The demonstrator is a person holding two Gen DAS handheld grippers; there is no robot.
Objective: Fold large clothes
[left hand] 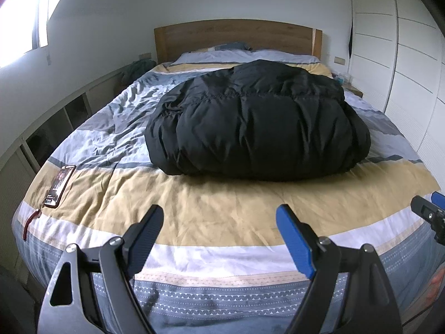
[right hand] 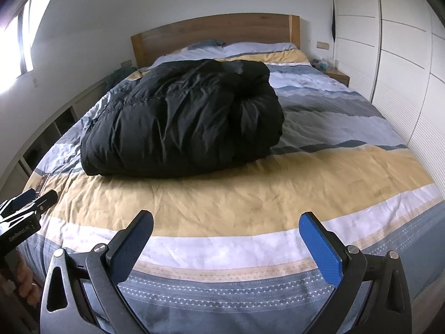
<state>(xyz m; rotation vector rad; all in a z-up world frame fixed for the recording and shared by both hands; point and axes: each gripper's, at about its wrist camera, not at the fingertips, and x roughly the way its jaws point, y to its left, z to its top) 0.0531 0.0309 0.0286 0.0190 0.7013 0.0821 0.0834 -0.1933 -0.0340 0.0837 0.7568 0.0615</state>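
Black puffy coat lies bundled mid-bed at twelve o'clock. My left gripper and right gripper both gape wide, holding nothing. Only my left view shows the whole phone at nine o'clock. Yellow-striped duvet lies bare near the foot edge.

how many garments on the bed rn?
1. A black puffy coat lies bundled mid-bed on the striped duvet, beyond both open grippers. More could be hidden under it.
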